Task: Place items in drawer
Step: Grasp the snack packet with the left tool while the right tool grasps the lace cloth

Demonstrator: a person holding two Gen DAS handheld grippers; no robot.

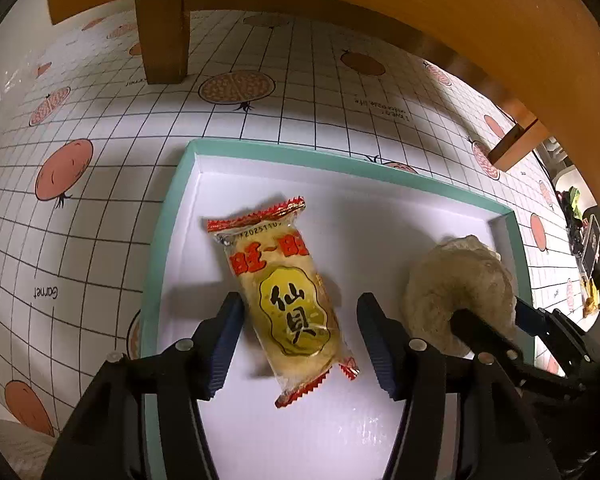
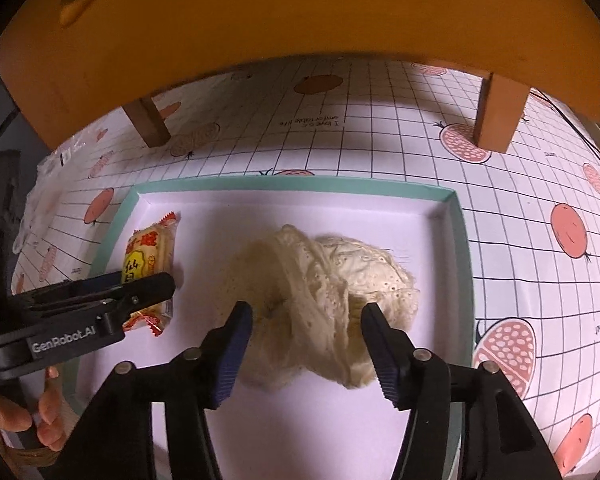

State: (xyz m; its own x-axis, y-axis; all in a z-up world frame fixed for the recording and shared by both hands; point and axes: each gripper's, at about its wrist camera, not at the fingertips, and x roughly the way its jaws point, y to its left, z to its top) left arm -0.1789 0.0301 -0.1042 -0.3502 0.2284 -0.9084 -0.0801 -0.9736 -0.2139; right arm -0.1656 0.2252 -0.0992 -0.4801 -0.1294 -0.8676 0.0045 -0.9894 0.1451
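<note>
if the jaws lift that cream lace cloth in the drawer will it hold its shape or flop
The lace cloth would probably flop and unfurl: it lies bunched in soft folds. It looks light, being thin and full of holes. It is unlikely to roll, though the lace might snag on a ribbed pad.

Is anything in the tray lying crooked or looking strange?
Only slightly. The snack packet lies diagonally in the teal-rimmed tray, not parallel to its sides, and the cream lace cloth is a crumpled heap. Nothing looks spilled or damaged.
</note>
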